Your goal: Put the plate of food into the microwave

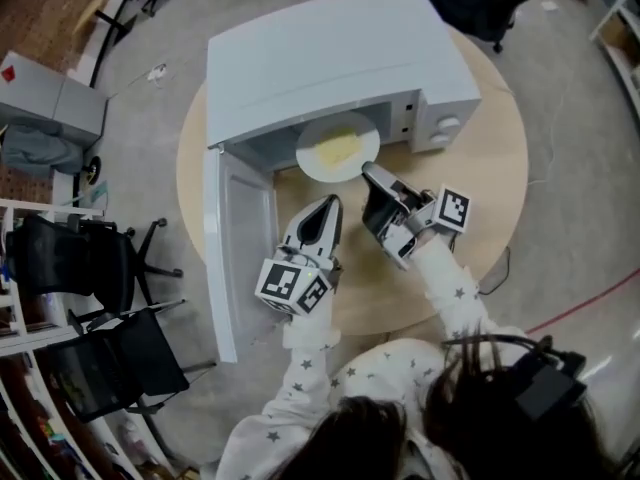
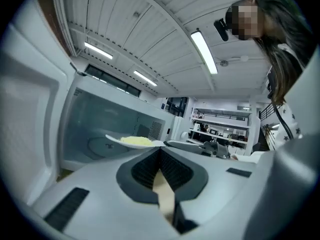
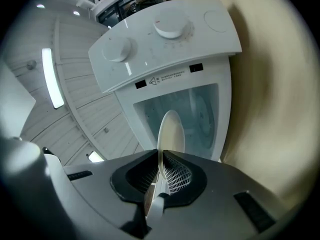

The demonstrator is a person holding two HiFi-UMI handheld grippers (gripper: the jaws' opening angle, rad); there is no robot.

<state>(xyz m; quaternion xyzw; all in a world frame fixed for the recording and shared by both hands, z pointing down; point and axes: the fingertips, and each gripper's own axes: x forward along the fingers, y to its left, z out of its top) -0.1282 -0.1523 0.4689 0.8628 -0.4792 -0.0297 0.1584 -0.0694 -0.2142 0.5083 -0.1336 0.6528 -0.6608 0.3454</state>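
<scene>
Grey floor and black office chairs (image 1: 95, 263) ring the round, pale-wood table (image 1: 485, 193), where a boxy white microwave (image 1: 340, 58) stands with its door (image 1: 225, 258) swung wide to the left. Both forearms, in white star-print sleeves (image 1: 450, 293), reach forward over the tabletop. The right one is angled in toward the oven's mouth, the left alongside it, nearer the door.

The plate (image 1: 312, 158) is round, white and smooth, with a flat pale-yellow heap of food (image 1: 340, 150) on it. It sits level at the threshold of the glossy cavity, half inside. The right gripper (image 1: 372, 175) pinches the plate's near rim between its ribbed black pads. The left gripper (image 1: 331, 202) points at the opening with its jaws pressed together on nothing, just short of the plate.
</scene>
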